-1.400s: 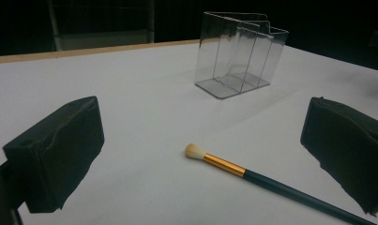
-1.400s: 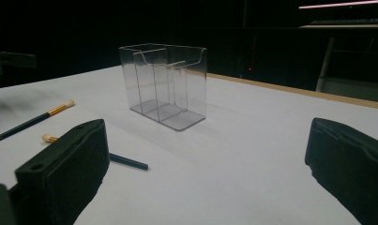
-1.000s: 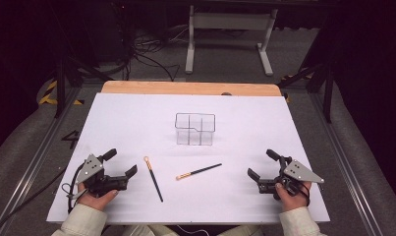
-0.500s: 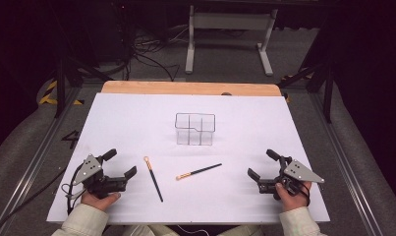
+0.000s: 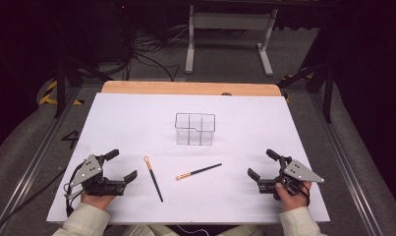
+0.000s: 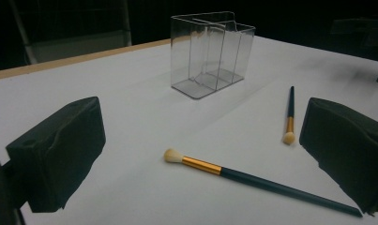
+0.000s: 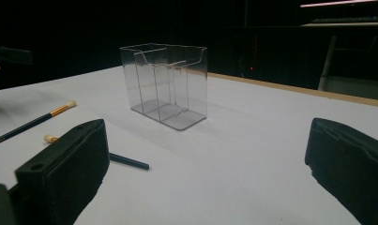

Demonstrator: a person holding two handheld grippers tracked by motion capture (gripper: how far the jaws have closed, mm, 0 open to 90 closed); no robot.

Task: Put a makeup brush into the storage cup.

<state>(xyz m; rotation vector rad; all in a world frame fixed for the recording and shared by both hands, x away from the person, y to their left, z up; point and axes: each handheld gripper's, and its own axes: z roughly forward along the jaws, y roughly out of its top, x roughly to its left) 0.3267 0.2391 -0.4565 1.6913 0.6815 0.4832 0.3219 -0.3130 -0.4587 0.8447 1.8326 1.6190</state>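
While both grippers rest low on the white tabletop (image 5: 136, 113), neither holds anything. Left gripper (image 5: 121, 167): near the front left edge, jaws spread wide, empty, aimed toward the middle of the tabletop. Right gripper (image 5: 262, 164): near the front right edge, jaws likewise wide apart and empty, aimed inward.

Two makeup brushes lie flat between the grippers. Longer brush (image 5: 154, 178): dark handle, gold ferrule, pale bristle tip pointing away from the person; it lies just beyond the left gripper's jaws, not touching them. Shorter brush (image 5: 198, 171): lies at a slant to the right of the first, bristle end toward the left, apart from it and well apart from the right gripper.

Clear plastic organizer (image 5: 195, 129): upright, several compartments, all empty, standing near the middle of the tabletop behind the brushes and apart from both.
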